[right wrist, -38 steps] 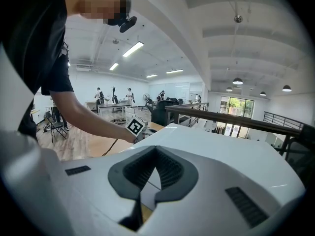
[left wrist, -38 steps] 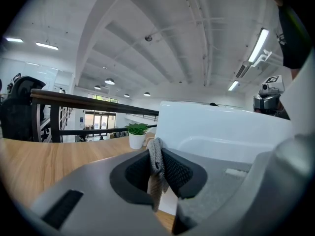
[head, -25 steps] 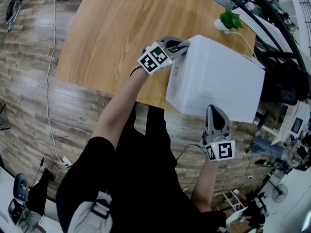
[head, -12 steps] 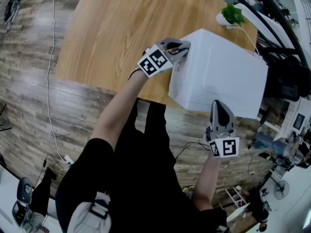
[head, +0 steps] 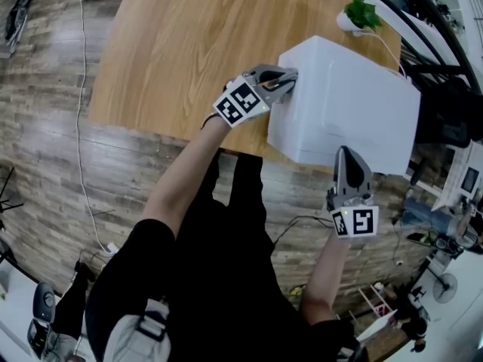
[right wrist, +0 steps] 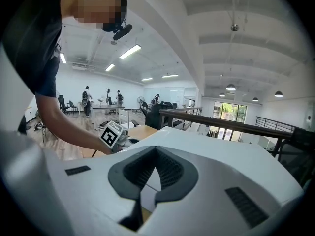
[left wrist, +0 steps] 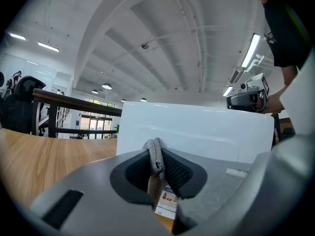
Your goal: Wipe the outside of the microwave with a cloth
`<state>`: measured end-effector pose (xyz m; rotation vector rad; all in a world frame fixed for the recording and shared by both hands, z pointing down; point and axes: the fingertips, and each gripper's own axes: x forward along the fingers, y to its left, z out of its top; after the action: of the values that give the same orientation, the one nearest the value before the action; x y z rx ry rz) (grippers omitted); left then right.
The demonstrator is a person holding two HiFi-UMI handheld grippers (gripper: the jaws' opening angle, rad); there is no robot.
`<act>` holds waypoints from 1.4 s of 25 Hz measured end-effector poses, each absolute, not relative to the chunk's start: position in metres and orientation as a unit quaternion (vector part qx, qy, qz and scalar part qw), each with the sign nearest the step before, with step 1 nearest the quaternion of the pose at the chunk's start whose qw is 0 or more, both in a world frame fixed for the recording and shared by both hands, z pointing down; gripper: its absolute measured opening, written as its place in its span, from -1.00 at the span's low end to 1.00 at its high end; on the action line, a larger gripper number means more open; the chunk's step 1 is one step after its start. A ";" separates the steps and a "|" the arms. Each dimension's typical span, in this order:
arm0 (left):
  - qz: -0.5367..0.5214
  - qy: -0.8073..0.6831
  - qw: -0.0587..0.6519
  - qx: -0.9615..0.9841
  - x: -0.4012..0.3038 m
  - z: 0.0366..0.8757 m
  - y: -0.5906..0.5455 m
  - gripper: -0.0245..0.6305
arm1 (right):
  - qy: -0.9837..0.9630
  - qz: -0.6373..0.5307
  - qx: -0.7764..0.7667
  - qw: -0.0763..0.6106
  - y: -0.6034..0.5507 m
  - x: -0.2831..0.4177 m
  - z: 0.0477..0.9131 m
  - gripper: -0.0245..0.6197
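Wiping step in hand: the left gripper (head: 286, 77), clenched on the cloth (left wrist: 156, 155), met the left side of the microwave (head: 355, 104) on the table (head: 189, 44), the right gripper (head: 346, 155), jaws together and empty, at its front; next probably a sweep along that side

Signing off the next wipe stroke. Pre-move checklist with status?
1. Cloth gripped: left tongs are shut on the grey cloth. Ok.
2. Cloth pressed on the microwave: the tongs sit at its upper left edge, but contact isn't visible. Cannot tell.
3. Right tongs empty: shut, nothing between them. Ok.
4. Right tongs bracing the microwave: at its near face, touch unclear. Cannot tell.
5. Microwave well seated on the table: its near corner is close to the table edge. Cannot tell.
6. Plant out of the way: behind the microwave. Ok.
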<state>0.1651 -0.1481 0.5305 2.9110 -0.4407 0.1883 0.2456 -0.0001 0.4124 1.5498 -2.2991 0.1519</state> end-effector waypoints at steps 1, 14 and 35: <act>0.063 -0.147 0.097 0.982 0.164 0.531 -0.145 -0.79 | -0.813 0.054 0.550 0.181 0.000 0.246 0.412 -0.93; 0.062 -0.136 0.102 0.983 0.158 0.533 -0.097 -0.79 | -0.805 0.054 0.565 0.174 -0.001 0.248 0.411 -0.93; 0.067 -0.094 0.133 0.984 0.149 0.543 -0.007 -0.79 | -0.801 0.048 0.571 0.174 -0.004 0.248 0.412 -0.93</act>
<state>0.1486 -0.0073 0.5432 2.8550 -0.2723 0.1932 0.2482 -0.0035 0.4122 1.6197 -2.2692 0.1368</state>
